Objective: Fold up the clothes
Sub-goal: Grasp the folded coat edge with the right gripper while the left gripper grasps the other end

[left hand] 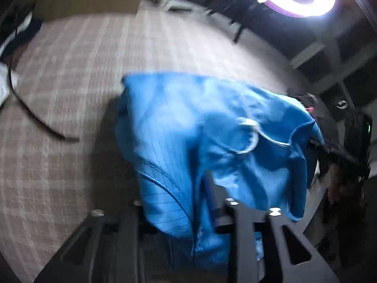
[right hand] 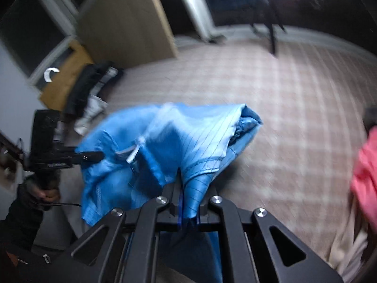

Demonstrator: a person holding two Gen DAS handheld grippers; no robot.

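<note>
**Blue garment held up over the carpet**

A bright blue, thin-striped fabric garment (right hand: 169,146) with a pale drawstring was seen hanging in the air above the beige checked carpet (right hand: 294,108), bunched and creased rather than flat. A fold of it was pinched between the pressed-together black fingers of the right gripper (right hand: 186,202), with the cloth spilling out above and below the jaws. In the left wrist view, the left gripper (left hand: 176,202) was shown with its jaws part way apart and the blue cloth draped between them and over them; whether the pads pressed on the cloth could not be told through the blur. In the right wrist view, the same gripper was seen at the garment's left edge, held by a hand (right hand: 44,188) in a dark sleeve. A pink cloth (right hand: 365,179) lay to the right of the garment, well apart from it. A dark heap of clothes (right hand: 87,89) lay on the carpet beyond the garment, beside a light wooden panel (right hand: 127,21).
</note>
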